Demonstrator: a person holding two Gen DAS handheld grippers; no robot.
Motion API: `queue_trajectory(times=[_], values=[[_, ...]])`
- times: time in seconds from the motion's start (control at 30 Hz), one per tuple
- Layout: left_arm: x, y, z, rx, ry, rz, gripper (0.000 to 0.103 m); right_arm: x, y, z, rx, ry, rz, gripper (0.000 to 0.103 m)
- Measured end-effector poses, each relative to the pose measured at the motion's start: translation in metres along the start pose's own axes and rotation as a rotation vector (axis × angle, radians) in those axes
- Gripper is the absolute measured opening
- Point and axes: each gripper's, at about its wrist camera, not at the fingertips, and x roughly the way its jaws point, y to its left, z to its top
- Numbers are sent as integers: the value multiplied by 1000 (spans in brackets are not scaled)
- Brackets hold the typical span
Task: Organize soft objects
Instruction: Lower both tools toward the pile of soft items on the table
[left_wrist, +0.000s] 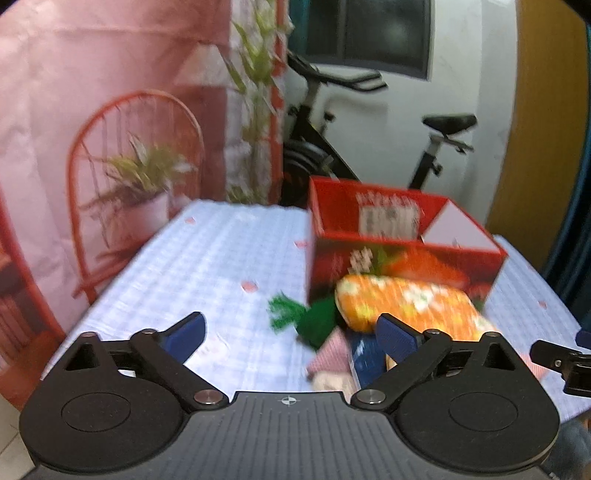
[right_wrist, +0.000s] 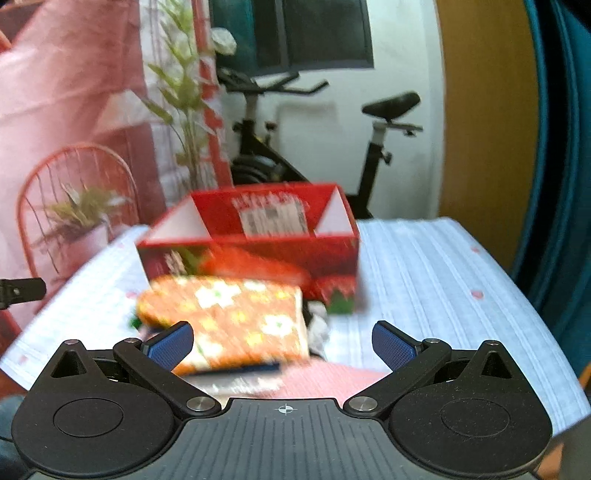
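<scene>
An orange flowered oven mitt (left_wrist: 410, 304) lies on top of a pile of soft things in front of an open red box (left_wrist: 402, 236). A green tasselled cloth (left_wrist: 306, 317), a pink checked cloth (left_wrist: 332, 352) and a dark blue item (left_wrist: 364, 356) lie under and beside it. My left gripper (left_wrist: 291, 338) is open and empty, just short of the pile. In the right wrist view the mitt (right_wrist: 229, 321) lies before the red box (right_wrist: 251, 236), with a pink cloth (right_wrist: 325, 380) near me. My right gripper (right_wrist: 282, 341) is open and empty above the pile's near edge.
The table has a light checked cloth (left_wrist: 221, 258). An exercise bike (left_wrist: 332, 136) stands behind the table. A pink backdrop with a printed chair and plants (left_wrist: 122, 166) hangs at the left. A yellow wall and teal curtain (right_wrist: 535, 147) are at the right.
</scene>
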Motion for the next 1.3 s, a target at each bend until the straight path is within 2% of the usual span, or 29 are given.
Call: queue_trajectory(times=[0.1, 0.3, 0.37, 0.43, 0.5, 0.63, 0.73, 0.83, 0.93, 1.2, 1.3], values=[[12, -1, -13, 21, 43, -17, 90, 10, -4, -15, -10, 50, -6, 101], [38, 6, -34, -14, 134, -81, 77, 23, -11, -33, 27, 166, 38, 81], [44, 5, -40, -20, 155, -92, 73, 28, -12, -38, 37, 196, 60, 80], [53, 3, -46, -6, 180, -101, 66, 34, -13, -43, 48, 226, 73, 72], [61, 2, -51, 0, 209, -115, 62, 41, -15, -47, 70, 256, 75, 69], [72, 7, -60, -40, 247, -150, 59, 53, -24, -54, 123, 293, 68, 61], [77, 10, -62, -68, 242, -173, 59, 59, -26, -57, 131, 295, 69, 54], [78, 8, -63, -51, 207, -199, 57, 61, -28, -58, 143, 276, 86, 49], [81, 2, -63, -35, 224, -205, 57, 61, -32, -59, 171, 261, 90, 45], [98, 22, -71, -194, 323, -266, 58, 67, -35, -62, 190, 272, 104, 44], [101, 22, -73, -206, 333, -276, 58, 69, -35, -64, 197, 275, 106, 44]])
